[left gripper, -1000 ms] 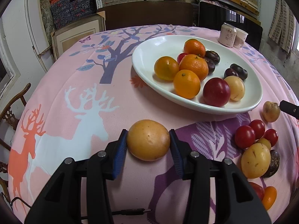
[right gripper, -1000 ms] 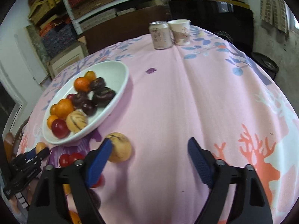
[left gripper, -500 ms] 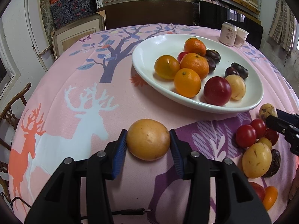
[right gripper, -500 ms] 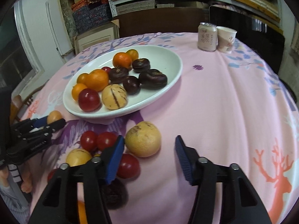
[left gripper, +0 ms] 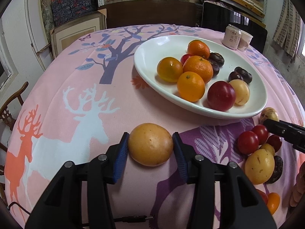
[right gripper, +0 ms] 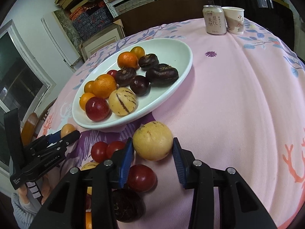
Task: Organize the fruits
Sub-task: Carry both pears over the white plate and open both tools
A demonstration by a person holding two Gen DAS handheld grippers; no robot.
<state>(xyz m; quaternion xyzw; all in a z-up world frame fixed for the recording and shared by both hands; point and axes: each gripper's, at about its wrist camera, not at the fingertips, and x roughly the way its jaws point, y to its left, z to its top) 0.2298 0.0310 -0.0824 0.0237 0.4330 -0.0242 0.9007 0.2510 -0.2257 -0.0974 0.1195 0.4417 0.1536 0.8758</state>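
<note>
The table is covered by a pink tablecloth (left gripper: 124,99) printed with deer and a tree. A white oval plate (left gripper: 152,57) sits toward the far right part of the table. Near the far right edge stand a drink can (right gripper: 213,20) and a paper cup (right gripper: 234,20), touching side by side. On the cloth just in front of the plate lies a yellow fruit (right gripper: 152,140). Beside it, along the near right edge, is a loose cluster: red tomatoes (left gripper: 247,142), a larger yellow fruit (left gripper: 259,167), a dark brown fruit (right gripper: 126,206) and a small orange (left gripper: 273,203). Another orange-yellow fruit (left gripper: 150,144) lies toward the near edge, left of the cluster.
</note>
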